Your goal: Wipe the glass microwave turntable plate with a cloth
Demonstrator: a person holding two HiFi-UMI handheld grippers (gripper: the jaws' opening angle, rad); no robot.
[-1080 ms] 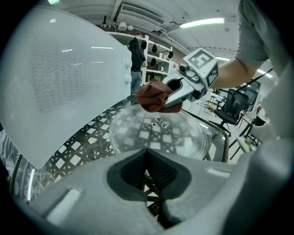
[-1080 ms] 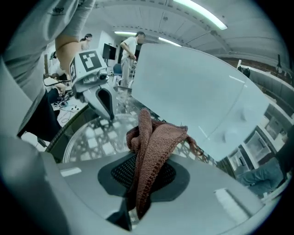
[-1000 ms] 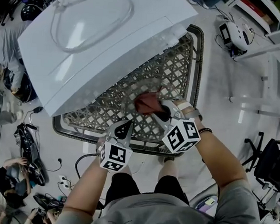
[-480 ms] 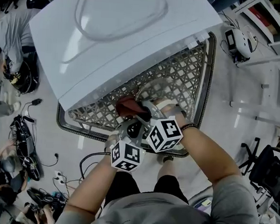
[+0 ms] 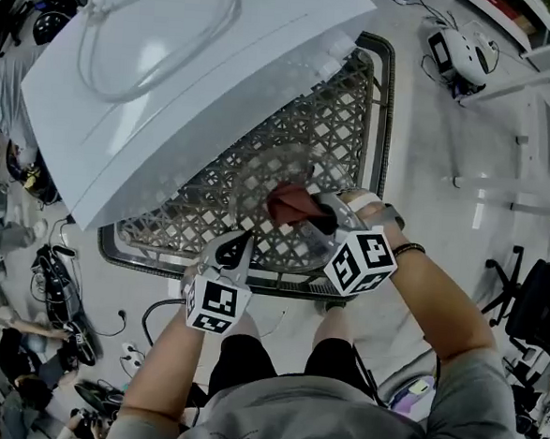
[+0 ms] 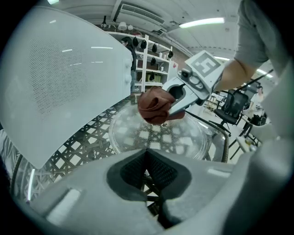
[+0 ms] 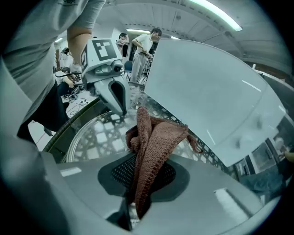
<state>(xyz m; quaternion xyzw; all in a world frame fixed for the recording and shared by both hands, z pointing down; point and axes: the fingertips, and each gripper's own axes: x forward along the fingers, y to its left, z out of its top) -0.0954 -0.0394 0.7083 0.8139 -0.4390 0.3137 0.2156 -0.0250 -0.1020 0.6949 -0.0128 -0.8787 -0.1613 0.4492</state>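
A clear glass turntable plate (image 5: 259, 180) lies flat on the wicker table (image 5: 347, 125), in front of the white microwave (image 5: 172, 85). My right gripper (image 5: 299, 211) is shut on a bunched red-brown knit cloth (image 5: 285, 203), which hangs over the plate's middle (image 7: 96, 137). In the right gripper view the cloth (image 7: 154, 137) trails out from between the jaws. My left gripper (image 5: 239, 242) is shut, its tips down at the plate's near rim (image 6: 183, 137); whether they pinch the rim is unclear. From the left gripper view, the cloth (image 6: 154, 105) sits just above the glass.
The tilted microwave (image 6: 64, 82) looms over the table's left and far side. The table's dark metal rim (image 5: 383, 156) runs along the right and near edges. People, cables, chairs (image 5: 541, 308) and shelving (image 6: 151, 59) surround the table on the floor.
The right gripper carried the cloth left toward the left gripper half a second ago and has swung back to the right. The left gripper stays at the near rim.
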